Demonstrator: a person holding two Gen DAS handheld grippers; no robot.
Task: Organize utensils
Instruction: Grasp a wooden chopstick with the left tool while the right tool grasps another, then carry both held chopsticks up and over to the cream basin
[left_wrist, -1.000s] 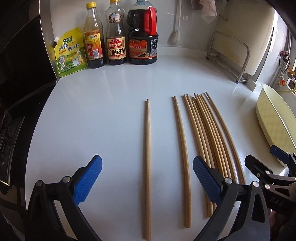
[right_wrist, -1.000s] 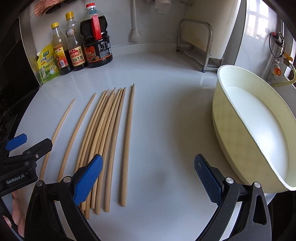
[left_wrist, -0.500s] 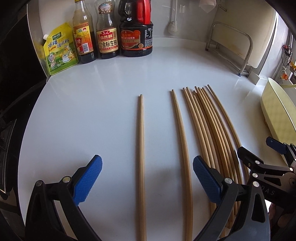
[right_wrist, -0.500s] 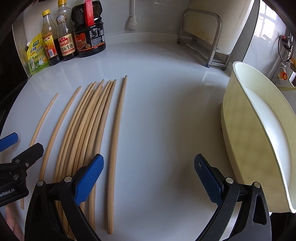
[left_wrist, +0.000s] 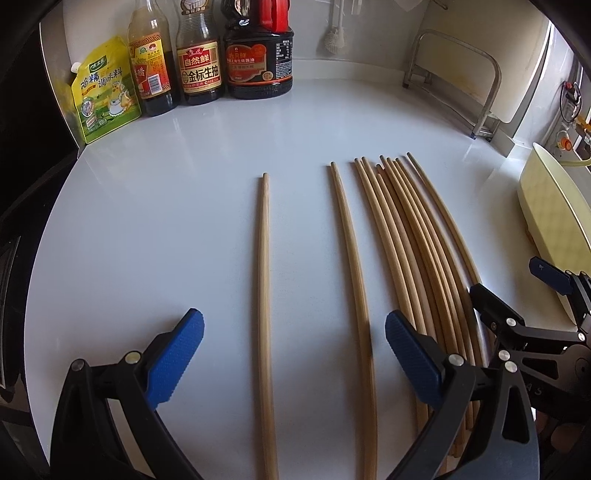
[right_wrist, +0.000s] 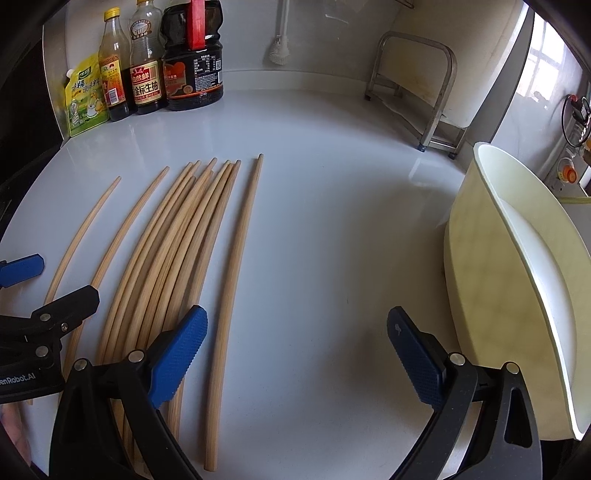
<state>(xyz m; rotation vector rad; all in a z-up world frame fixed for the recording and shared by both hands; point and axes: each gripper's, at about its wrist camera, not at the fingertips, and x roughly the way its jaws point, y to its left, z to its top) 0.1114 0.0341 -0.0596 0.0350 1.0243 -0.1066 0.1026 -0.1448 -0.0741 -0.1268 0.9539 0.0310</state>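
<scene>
Daylight enters from the window (right_wrist: 543, 85) at upper right, leaving the white desk (left_wrist: 147, 229) evenly bright with soft sheen near the metal rack (left_wrist: 454, 74). Both fisheye views are sharp, straight chopsticks (right_wrist: 173, 251) bowing outward and black vignette filling the corners. Faint shadows lie beneath the blue fingers (left_wrist: 173, 354).

Both cameras have drawn back and down along the chopsticks (left_wrist: 417, 254). The sauce bottles (left_wrist: 199, 59) now sit higher in the left view (tops cropped). The basin (right_wrist: 517, 288) has slid rightward in the right view.
</scene>
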